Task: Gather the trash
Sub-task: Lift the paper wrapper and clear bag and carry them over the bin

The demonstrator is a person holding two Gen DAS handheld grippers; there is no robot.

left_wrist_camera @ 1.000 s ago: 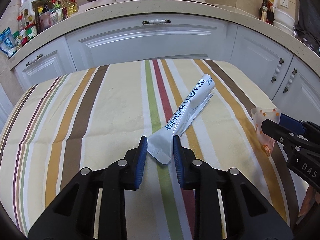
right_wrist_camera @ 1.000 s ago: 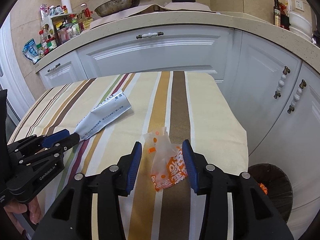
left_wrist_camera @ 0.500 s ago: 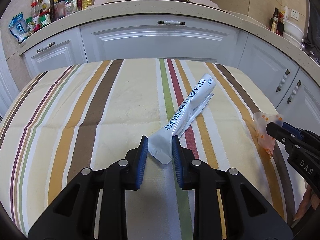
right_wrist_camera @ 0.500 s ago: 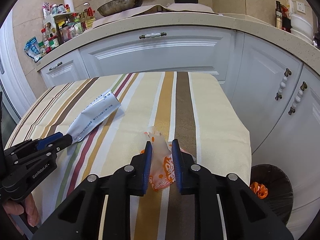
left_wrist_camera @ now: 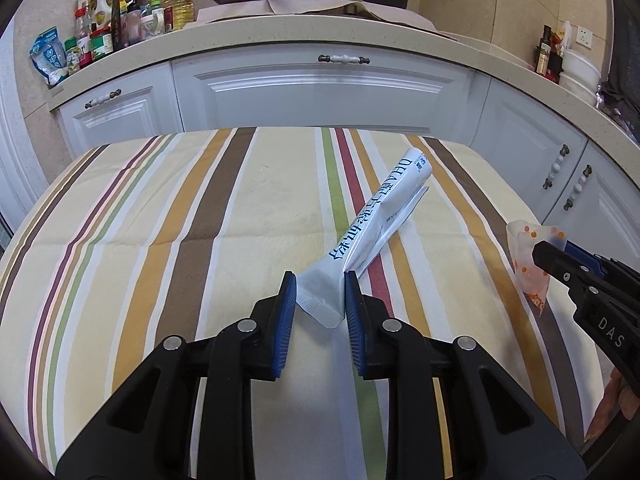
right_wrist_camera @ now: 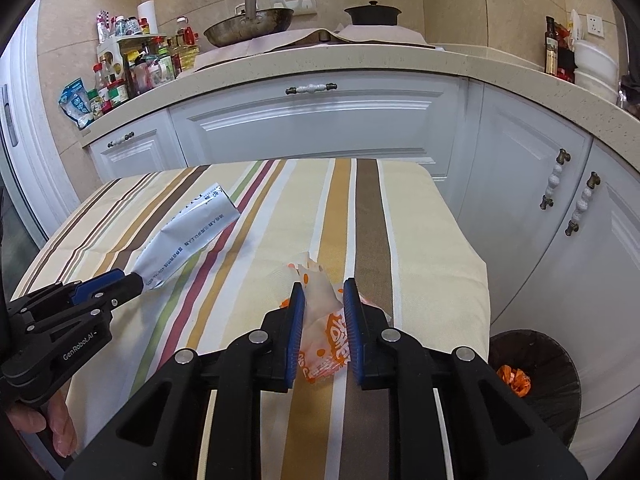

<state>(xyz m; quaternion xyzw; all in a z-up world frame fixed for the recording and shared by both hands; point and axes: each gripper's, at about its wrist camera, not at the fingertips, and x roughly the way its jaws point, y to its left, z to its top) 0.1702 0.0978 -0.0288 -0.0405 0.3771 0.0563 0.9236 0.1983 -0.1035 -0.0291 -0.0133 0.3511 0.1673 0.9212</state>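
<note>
The left gripper is clamped on the near end of the white printed wrapper, which extends from the lower centre of the left wrist frame toward the upper right, its far end apparently low over or resting on the striped tablecloth. The right gripper is clamped on the orange-and-clear wrapper at the lower centre of the right wrist frame; its jaws have just been closing, and the wrapper sits pinched between the pads. Both pieces of trash are therefore secured, and the step in hand appears to be lift and transfer. The dark trash bin stands on the floor at the lower right of the right wrist frame, beside the table corner, with an orange scrap already inside. To perform the transfer well, both grips should be kept firm, since thin film slips easily. Each wrapper should be raised clear of the tablecloth before travel, so that the trailing end does not drag or snag the cloth. The right gripper has the shorter path and should release first, directly above the bin opening. The long white printed wrapper should be lowered tip-first into the bin before release, to prevent it from catching on the rim.
</note>
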